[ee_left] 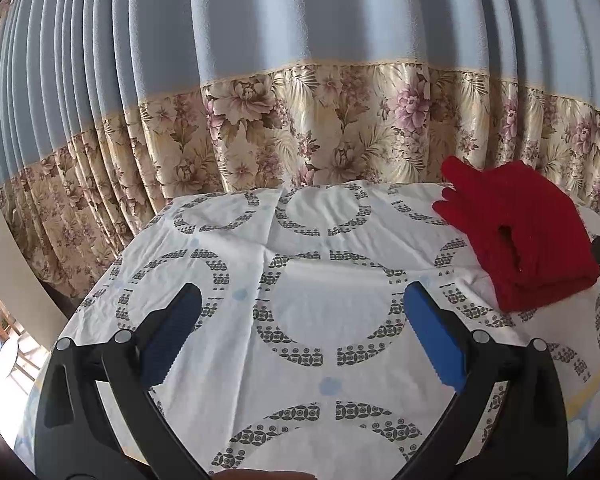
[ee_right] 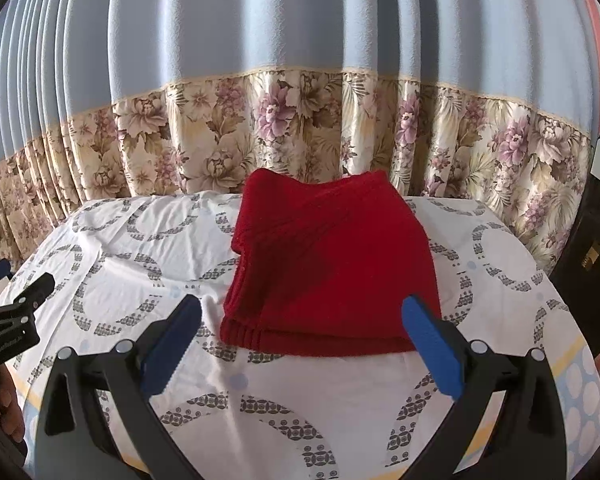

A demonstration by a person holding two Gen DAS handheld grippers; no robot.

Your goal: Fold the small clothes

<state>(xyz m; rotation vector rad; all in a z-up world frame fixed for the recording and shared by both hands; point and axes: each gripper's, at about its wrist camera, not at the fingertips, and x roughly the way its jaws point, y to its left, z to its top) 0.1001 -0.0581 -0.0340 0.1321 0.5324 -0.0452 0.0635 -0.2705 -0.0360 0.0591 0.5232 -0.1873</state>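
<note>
Seen from the left wrist view, the left gripper (ee_left: pixel 302 334) has its jaws spread wide and empty over the patterned cloth (ee_left: pixel 300 248) covering the counter, while the red garment (ee_left: pixel 516 236) lies well off toward the right edge of the frame.

From the right wrist view, the right gripper (ee_right: pixel 302 338) is also wide and empty, with the folded garment (ee_right: pixel 328 264) dead centre, its near hem running left to right just beyond the jaws. Judged from this, the right side is nearer.
</note>
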